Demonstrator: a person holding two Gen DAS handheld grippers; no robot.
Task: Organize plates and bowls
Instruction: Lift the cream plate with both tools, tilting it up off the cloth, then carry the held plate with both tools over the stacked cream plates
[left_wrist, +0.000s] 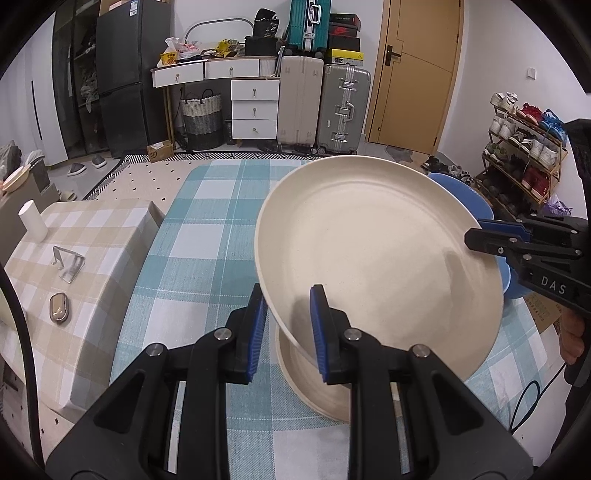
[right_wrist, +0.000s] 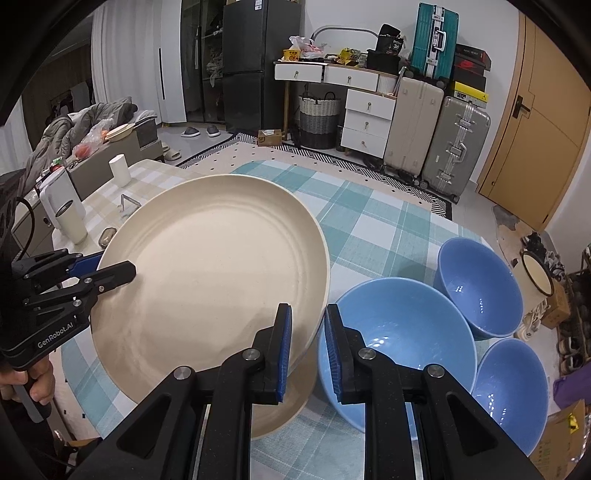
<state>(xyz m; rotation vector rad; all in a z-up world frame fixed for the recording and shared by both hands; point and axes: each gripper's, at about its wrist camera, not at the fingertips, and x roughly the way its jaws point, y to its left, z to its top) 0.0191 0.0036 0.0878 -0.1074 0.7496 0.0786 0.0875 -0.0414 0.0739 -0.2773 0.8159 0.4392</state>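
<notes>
Blue-padded fingers fill the foreground of the left wrist view, and the left gripper (left_wrist: 290, 325) has its jaws closed down on the near rim of the cream plate (left_wrist: 373, 251), one pad under the edge and one on the inside face. That plate is tilted, its far side raised, up off the blue-and-white checked tablecloth (left_wrist: 207, 258). Right beneath it sits a second cream plate (left_wrist: 314, 384), flat on the cloth, only its near edge showing.

Across the dish, the right gripper (left_wrist: 480, 234) pinches the opposite rim (so both tools are on the same plate at once). From the right wrist view the right gripper (right_wrist: 308, 343) has its jaws narrowly parted with the plate's edge (right_wrist: 214, 266) caught between them, while the left gripper (right_wrist: 110, 267) clamps the rim on the far left side.

Just beside the plates, to the right, stands the large blue bowl (right_wrist: 402, 339), with two smaller blue bowls (right_wrist: 480, 288) (right_wrist: 513, 391) close behind and beside it, all upright on the cloth. Whether the big bowl touches the lower plate, I can't tell.

Off to the left is a lower table with a beige checked cover (left_wrist: 81, 266), carrying a white cup (left_wrist: 32, 219).
</notes>
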